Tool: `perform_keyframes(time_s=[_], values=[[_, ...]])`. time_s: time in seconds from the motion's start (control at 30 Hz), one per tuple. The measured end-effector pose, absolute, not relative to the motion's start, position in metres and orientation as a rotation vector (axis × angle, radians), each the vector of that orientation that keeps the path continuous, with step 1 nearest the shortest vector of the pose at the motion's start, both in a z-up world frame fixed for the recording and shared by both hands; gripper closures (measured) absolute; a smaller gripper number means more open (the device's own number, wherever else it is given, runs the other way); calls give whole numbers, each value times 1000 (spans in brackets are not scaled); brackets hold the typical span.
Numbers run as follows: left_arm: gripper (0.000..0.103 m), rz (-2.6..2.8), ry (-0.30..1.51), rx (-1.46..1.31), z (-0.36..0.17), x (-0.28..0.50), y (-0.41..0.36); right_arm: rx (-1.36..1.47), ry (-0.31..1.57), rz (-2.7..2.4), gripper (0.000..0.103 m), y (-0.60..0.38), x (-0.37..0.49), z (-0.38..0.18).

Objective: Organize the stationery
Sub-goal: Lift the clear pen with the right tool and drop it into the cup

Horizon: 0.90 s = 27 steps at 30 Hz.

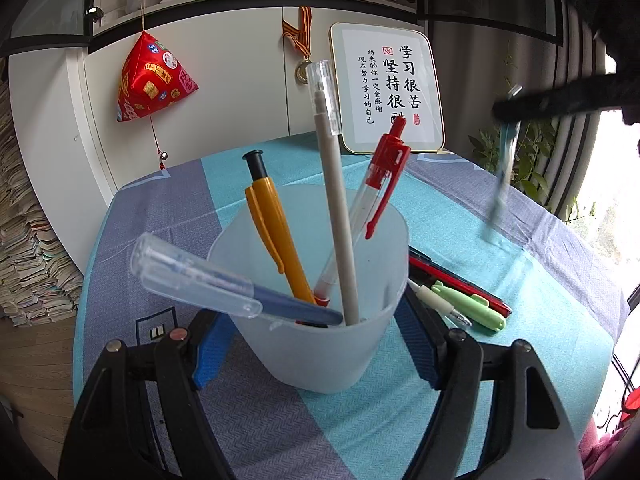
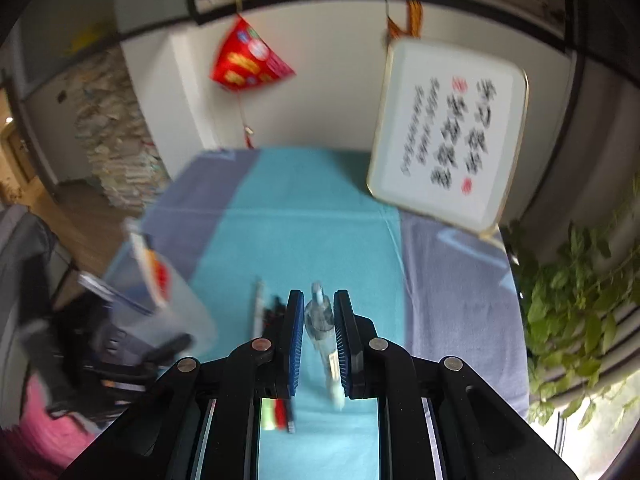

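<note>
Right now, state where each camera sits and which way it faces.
Left wrist: on the left gripper, looking forward over the frosted cup it clamps; its black fingers show.
Right wrist: on the right gripper, facing the table's far end, gripping a clear pen; its black frame shows.
Shared: framed calligraphy sign, red hanging ornament, cup.

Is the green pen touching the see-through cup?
Apart. The left wrist view shows the light green pen lying on the cloth beside the frosted plastic cup, with cloth showing between them.
</note>
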<state>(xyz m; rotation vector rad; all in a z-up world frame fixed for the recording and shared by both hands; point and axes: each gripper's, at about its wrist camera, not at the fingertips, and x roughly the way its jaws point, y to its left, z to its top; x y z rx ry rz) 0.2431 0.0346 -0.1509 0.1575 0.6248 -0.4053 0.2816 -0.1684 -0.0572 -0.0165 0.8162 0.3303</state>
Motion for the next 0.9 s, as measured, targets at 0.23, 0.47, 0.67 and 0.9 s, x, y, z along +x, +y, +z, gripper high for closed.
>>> perform_keyframes(time_s=[0.23,0.47,0.67,0.9], values=[[28,-405,627,155,-152,243,35,13,600,489,88,-133,242,19],[28,-407,625,159,-153,242,34,9,517,610,91,-100,225,54],[28,-407,625,158,-153,242,34,-3,561,625,91,-81,240,35],[28,-407,624,159,-153,242,34,7,664,599,91,-79,266,-5]])
